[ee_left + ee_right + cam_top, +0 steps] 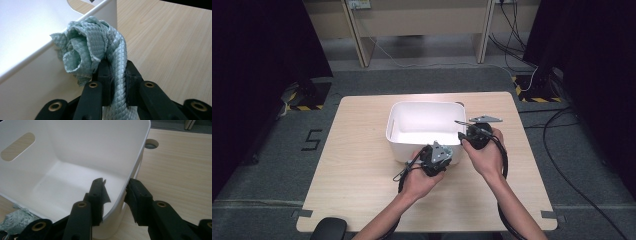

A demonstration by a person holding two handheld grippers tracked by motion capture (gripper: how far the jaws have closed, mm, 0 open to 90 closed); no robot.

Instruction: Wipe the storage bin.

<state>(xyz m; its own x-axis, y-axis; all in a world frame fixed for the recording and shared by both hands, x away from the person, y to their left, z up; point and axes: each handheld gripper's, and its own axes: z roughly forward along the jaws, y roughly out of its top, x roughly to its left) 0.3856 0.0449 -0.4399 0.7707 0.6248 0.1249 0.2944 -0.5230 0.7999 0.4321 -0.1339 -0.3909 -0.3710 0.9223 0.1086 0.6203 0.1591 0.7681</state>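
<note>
A white plastic bin (424, 104) stands in the middle of the wooden table (357, 165), with nothing lying on its floor. My left gripper (116, 67) is shut on a pale green quilted cloth (92, 42), bunched and pressed against the bin's outer near wall (30, 75) just under the rim. In the high view the left gripper (435, 151) sits at the bin's front side. My right gripper (116, 185) straddles the bin's rim (87, 150) at its near right corner, one jaw inside and one outside, clamped on the wall. The cloth (17, 218) peeks out at that view's lower left.
The bin has an oval handle slot (17, 146) in one wall. A round cable hole (151, 143) is set in the table behind the bin. Bare wood lies left and right of the bin. Cables trail across the floor beyond the table.
</note>
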